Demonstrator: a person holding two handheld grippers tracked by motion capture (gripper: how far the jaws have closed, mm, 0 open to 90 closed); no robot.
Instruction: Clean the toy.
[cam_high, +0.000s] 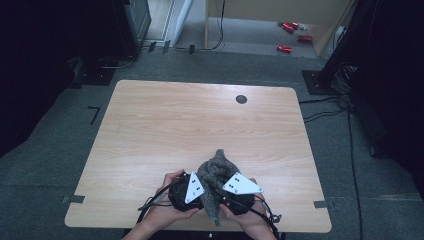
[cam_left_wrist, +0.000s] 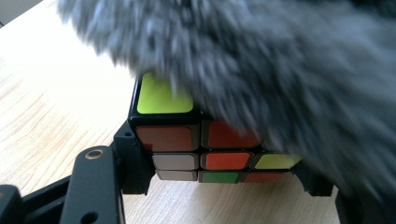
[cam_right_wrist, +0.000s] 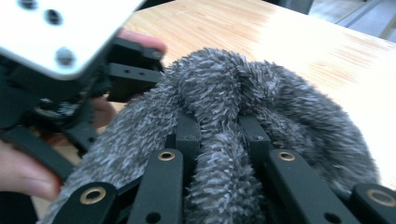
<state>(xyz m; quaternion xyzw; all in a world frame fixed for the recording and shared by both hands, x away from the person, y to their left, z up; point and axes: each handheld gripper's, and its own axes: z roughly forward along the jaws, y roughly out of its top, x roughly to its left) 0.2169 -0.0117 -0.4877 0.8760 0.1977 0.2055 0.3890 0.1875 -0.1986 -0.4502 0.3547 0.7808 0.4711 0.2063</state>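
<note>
A square puzzle cube (cam_left_wrist: 205, 149) with glossy stickers is clamped by the left gripper (cam_left_wrist: 224, 179); fuzzy grey cloth (cam_right_wrist: 233, 116) is pinched by the right gripper (cam_right_wrist: 219, 135).

Wooden table (cam_high: 150, 130), rounded corners; round dark grommet (cam_high: 241, 99) near far edge, right of centre. Grey carpet floor (cam_high: 65, 150) with tape marks. Red cans (cam_high: 291, 35) scattered on the floor beyond the table, by a light wooden panel. Black cables (cam_high: 325, 107) trail off at right, towards a dark stand.
</note>
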